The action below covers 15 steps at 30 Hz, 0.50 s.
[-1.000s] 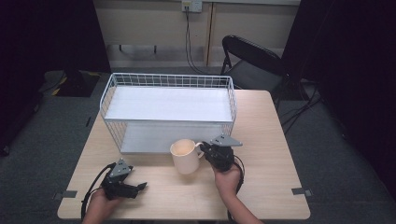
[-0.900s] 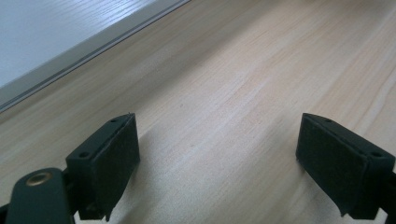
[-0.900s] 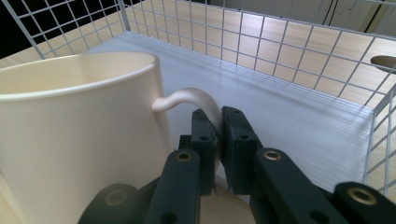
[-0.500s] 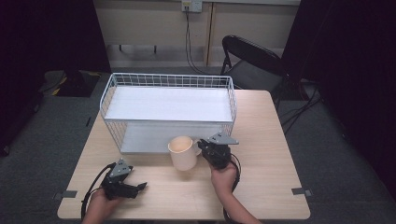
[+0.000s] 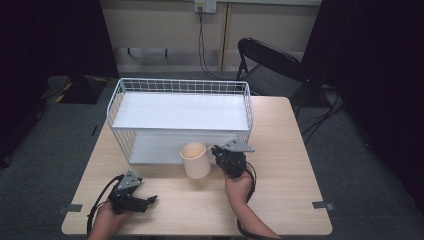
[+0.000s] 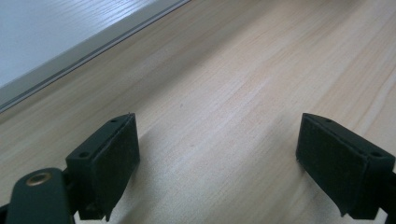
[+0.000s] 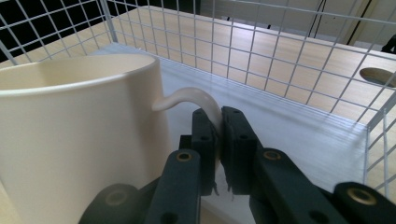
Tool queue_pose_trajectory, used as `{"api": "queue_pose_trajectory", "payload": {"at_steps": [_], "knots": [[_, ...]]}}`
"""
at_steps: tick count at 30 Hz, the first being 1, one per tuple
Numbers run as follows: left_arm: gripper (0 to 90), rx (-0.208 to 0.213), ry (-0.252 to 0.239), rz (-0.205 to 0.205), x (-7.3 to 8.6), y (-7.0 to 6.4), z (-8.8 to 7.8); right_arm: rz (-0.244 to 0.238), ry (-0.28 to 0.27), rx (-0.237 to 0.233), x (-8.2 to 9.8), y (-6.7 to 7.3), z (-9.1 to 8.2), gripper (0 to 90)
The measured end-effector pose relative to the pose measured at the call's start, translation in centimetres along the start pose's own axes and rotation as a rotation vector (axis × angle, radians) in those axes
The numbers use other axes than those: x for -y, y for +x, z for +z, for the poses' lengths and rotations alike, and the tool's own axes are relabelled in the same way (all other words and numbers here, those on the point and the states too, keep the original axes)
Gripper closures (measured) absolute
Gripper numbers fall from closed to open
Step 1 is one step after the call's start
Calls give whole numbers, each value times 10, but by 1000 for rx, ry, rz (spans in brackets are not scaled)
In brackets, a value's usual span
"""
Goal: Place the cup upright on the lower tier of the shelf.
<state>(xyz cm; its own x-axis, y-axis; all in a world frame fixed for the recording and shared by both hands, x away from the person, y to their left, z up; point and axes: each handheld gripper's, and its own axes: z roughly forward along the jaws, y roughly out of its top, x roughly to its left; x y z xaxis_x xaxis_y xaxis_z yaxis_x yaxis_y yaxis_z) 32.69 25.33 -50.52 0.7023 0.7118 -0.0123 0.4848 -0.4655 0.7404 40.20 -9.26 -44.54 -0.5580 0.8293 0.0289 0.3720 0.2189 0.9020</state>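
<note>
Right tongs (image 5: 215, 156) clamped on mug (image 5: 195, 160) handle, mug upright, held just in front of wire rack (image 5: 180, 112), near its lower shelf edge. Hard to tell from high view whether mug base touches worktop (image 5: 280, 165).

Right gripper view adds detail missing from above: handle (image 7: 196, 99) pinched thin between both pads, right tongs (image 7: 218, 135) pressed nearly together around it; mug (image 7: 79, 135) body close at left, cream, open rim visible, inside not readable. Behind: rack (image 7: 261, 51) mesh and white lower shelf, worktop seen through wire.

Left gripper view: left tongs (image 6: 219, 158) spread wide, nothing between, bare wood of worktop (image 6: 243, 84) below, white shelf edge across top left corner. No mug in that view.

High view alone gives layout: left tongs (image 5: 150, 200) low at front left of worktop, well apart from mug, pointing right; hand (image 5: 107, 217) behind it. Right hand (image 5: 237, 187) coming from bottom centre, cable looped at wrist.

Around: black chair (image 5: 270, 65) behind worktop, tape marks at front corners. Rack front mesh directly behind mug; upper shelf overhangs lower one.
</note>
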Motion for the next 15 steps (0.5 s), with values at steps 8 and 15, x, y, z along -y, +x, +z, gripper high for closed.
{"api": "queue_pose_trajectory", "payload": {"at_steps": [8, 15], "knots": [[130, 0, 0, 0, 0, 0, 0, 1, -8, 18, -1, 1, 5, 841], [130, 0, 0, 0, 0, 0, 0, 9, 3, 36, 1, -3, 9, 839]]}}
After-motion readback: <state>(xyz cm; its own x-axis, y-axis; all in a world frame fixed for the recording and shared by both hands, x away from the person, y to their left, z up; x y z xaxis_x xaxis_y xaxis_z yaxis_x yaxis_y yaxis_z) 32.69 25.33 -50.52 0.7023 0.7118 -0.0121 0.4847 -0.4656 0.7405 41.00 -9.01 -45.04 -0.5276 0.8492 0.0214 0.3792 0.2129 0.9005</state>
